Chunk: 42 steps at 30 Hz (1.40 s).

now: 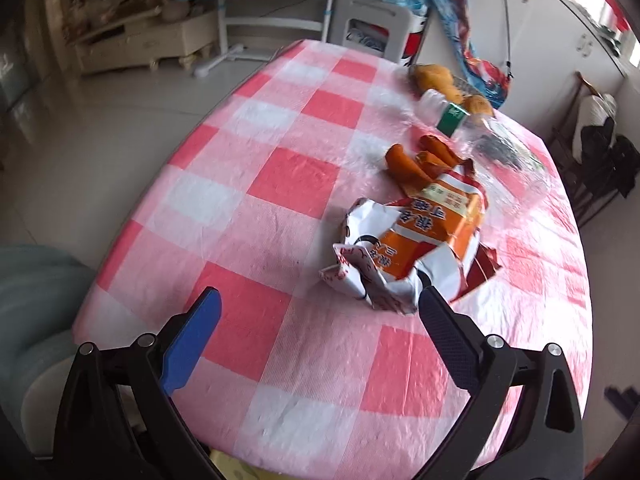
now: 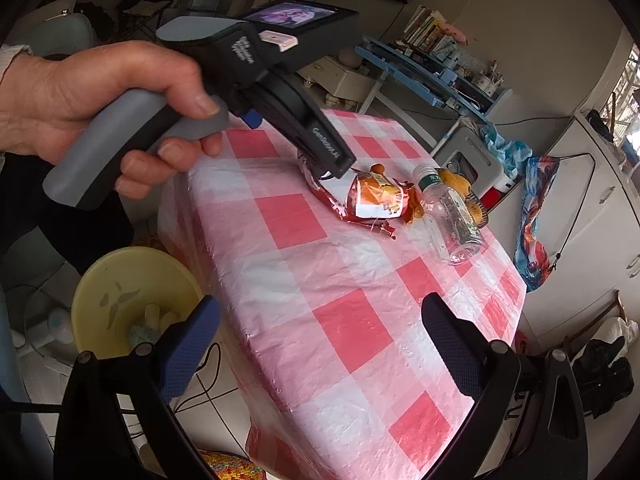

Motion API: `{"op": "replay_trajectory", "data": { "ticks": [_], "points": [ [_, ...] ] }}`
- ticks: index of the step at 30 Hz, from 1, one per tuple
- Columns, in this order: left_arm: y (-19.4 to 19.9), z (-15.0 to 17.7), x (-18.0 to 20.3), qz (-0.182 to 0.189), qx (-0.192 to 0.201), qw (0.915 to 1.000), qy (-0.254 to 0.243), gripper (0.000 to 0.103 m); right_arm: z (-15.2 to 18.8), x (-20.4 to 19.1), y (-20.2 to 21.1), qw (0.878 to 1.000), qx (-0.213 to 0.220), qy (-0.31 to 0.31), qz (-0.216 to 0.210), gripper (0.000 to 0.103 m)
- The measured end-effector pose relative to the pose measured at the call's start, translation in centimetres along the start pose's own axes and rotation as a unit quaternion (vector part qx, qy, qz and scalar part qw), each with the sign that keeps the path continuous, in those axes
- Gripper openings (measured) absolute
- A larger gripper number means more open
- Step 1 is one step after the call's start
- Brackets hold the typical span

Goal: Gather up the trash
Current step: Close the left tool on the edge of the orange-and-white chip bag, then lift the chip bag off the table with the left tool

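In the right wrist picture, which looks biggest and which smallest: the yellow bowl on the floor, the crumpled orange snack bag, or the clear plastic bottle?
1. Round yellow plastic bowl, though it sits nearest the camera, which inflates it.
2. and 3. Crumpled orange and white snack bag and clear plastic bottle with a green label look about alike; no ranking.

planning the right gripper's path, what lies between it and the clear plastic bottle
Only bare pink-and-white checked tablecloth lies between the open right hand-held gripper and the clear plastic bottle, shown in the right wrist view.

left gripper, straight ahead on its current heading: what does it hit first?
Most likely the crumpled snack wrapper. The left gripper is open and aimed at the wrapper's near white end; its dark finger is already beside it. The plastic bottle lies farther back. Depth is uncertain.
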<state>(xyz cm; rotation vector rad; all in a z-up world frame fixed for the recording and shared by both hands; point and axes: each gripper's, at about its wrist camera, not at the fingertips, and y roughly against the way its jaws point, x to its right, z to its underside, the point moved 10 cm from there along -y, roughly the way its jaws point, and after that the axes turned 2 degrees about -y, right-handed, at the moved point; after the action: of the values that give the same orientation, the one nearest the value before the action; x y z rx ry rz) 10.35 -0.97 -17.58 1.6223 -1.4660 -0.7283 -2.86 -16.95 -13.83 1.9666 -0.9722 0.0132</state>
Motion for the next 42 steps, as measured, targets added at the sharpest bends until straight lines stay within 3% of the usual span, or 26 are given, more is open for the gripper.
{"op": "replay_trajectory", "data": {
  "ticks": [3,5,7,8,9,10,15,17,18,19,24,26,27,28,29,30,32,35,38,42],
  "points": [
    [-1.3,-0.5,0.3,-0.001,-0.001,0.9999,0.013,0.095,0.2,0.0,-0.4,1.0,-0.006,-0.003,-0.006,0.097],
    [-1.8,-0.9,0.9,0.003,0.006,0.9999,0.008,0.088,0.4,0.3,-0.9,1.0,-0.014,-0.011,-0.009,0.097],
    [-1.9,-1.1,1.6,0.016,0.012,0.9998,-0.001,0.063,0.7,0.6,-1.4,1.0,-0.023,-0.018,-0.009,0.097],
    [-1.8,-1.2,2.0,0.028,0.015,0.9995,-0.004,0.055,0.8,0.6,-1.5,0.999,-0.026,-0.021,-0.01,0.097],
    [-1.6,-1.4,2.2,0.036,0.017,0.9992,-0.007,0.037,0.8,0.7,-1.7,0.999,-0.029,-0.024,-0.011,0.097],
    [-1.4,-1.6,2.4,0.041,0.018,0.999,-0.01,0.027,0.8,0.7,-1.9,0.999,-0.032,-0.027,-0.013,0.097],
    [-1.0,-1.7,1.9,0.065,0.012,0.9978,0.002,0.029,0.4,0.5,-2.6,0.999,-0.036,-0.033,-0.019,0.097],
    [-1.0,-2.0,1.4,0.055,0.014,0.9984,0.003,0.05,0.1,0.4,-2.7,0.999,-0.036,-0.033,-0.021,0.097],
    [-1.1,-2.3,1.1,0.046,0.017,0.9988,0.007,0.067,0.0,0.3,-2.8,0.999,-0.036,-0.032,-0.021,0.097],
    [-1.2,-2.4,0.9,0.04,0.018,0.999,0.011,0.076,0.0,0.3,-2.8,0.999,-0.036,-0.032,-0.021,0.097],
    [-2.7,-3.5,1.0,0.044,0.009,0.9983,0.036,0.082,0.2,0.2,-3.4,0.998,-0.044,-0.032,-0.027,0.097],
    [-3.5,-3.8,1.5,0.052,0.008,0.9979,0.039,0.076,0.3,0.2,-3.6,0.998,-0.048,-0.032,-0.028,0.097],
    [-3.6,-3.9,1.5,0.048,0.014,0.9981,0.036,0.064,0.4,0.1,-3.6,0.998,-0.049,-0.032,-0.029,0.097],
    [-3.8,-3.9,1.8,0.054,0.012,0.998,0.03,0.037,0.4,0.1,-3.7,0.998,-0.049,-0.032,-0.029,0.097],
    [-4.0,-3.9,1.9,0.055,0.006,0.9982,0.022,0.032,0.4,0.2,-3.7,0.998,-0.049,-0.033,-0.029,0.097],
    [-4.1,-3.9,2.1,0.063,0.005,0.9978,0.019,0.016,0.4,0.3,-3.7,0.998,-0.048,-0.034,-0.028,0.097],
    [-3.9,-4.2,2.0,0.072,0.005,0.9972,0.019,0.014,0.3,0.6,-3.9,0.998,-0.049,-0.04,-0.029,0.097],
    [-2.2,-6.1,0.8,0.061,0.043,0.9968,0.029,0.013,0.0,0.9,-4.2,0.997,-0.051,-0.05,-0.032,0.097],
    [-0.4,-9.0,-0.9,0.024,0.098,0.9939,0.043,0.013,-0.5,0.6,-4.1,0.997,-0.045,-0.05,-0.034,0.097],
    [-0.1,-12.8,-2.5,0.005,0.134,0.988,0.076,0.013,-0.8,0.2,-3.9,0.998,-0.041,-0.043,-0.037,0.097]
  ]
}}
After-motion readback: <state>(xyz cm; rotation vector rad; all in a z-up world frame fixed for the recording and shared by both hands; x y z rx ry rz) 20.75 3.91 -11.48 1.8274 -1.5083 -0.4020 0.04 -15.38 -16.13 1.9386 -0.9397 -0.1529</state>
